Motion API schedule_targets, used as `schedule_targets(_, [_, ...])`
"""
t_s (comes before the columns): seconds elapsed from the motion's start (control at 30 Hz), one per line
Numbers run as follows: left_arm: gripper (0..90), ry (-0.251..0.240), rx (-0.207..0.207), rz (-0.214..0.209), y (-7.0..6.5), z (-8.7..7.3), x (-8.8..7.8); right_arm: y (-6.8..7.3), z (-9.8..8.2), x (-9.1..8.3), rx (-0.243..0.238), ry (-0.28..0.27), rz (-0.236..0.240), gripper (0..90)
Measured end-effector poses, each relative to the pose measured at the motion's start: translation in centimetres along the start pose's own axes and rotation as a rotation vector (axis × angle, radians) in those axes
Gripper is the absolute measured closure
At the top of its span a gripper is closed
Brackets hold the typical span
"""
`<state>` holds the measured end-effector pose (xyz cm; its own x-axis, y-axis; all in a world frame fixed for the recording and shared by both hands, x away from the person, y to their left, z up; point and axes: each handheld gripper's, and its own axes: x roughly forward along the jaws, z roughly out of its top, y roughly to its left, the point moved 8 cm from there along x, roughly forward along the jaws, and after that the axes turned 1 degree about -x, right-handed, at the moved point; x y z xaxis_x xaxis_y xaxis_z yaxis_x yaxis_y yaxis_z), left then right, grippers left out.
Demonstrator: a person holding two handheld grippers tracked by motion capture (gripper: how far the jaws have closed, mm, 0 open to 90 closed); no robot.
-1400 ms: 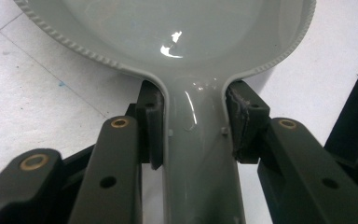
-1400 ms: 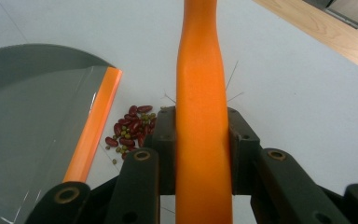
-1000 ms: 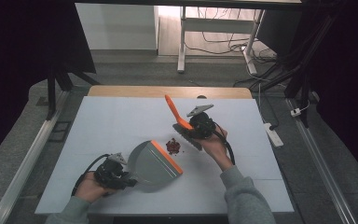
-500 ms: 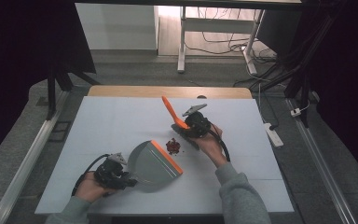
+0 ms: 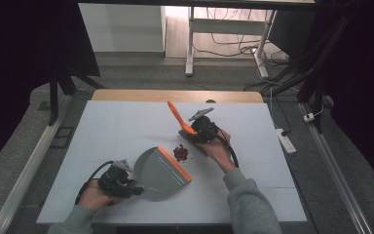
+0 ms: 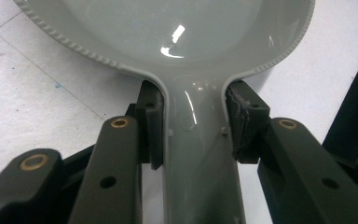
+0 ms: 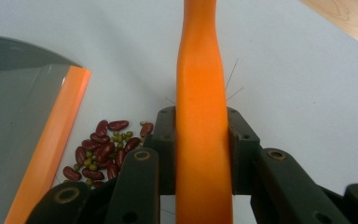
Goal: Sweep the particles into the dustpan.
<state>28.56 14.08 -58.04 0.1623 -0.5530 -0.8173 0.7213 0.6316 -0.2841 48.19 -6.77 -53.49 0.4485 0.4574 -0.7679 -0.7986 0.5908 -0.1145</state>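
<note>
A grey dustpan with an orange lip lies on the white table, its lip facing a small heap of red beans and green peas. My left gripper is shut on the dustpan's handle at the near left. My right gripper is shut on the orange handle of a brush, which sticks up and back just right of the heap. In the right gripper view the beans lie between the pan's lip and my jaws.
The wooden strip of the table's far edge runs behind the brush. A white power strip lies on the floor to the right. Metal rails run along both sides, and a desk frame stands behind.
My right hand has drawn the brush slightly left, toward the heap, so the beans now sit closer to the pan's lip. The left hand and dustpan have stayed put.
</note>
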Motion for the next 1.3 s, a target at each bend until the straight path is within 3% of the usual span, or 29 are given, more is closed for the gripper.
schedule_targets(0.17, [61.5, 0.000, 0.000, 0.002, 0.0, 0.0, 0.0, 0.6, 0.2, 0.5, -0.032, 0.029, 0.006, 70.9])
schedule_targets(0.73, [61.5, -0.001, -0.003, -0.001, 0.0, 0.0, 0.0, 2.2, 0.6, 1.0, -0.088, 0.055, 0.012, 70.8])
schedule_targets(1.3, [61.5, 0.002, -0.003, -0.001, 0.0, 0.0, 0.0, 4.2, 0.4, 0.7, -0.104, 0.047, 0.042, 70.8])
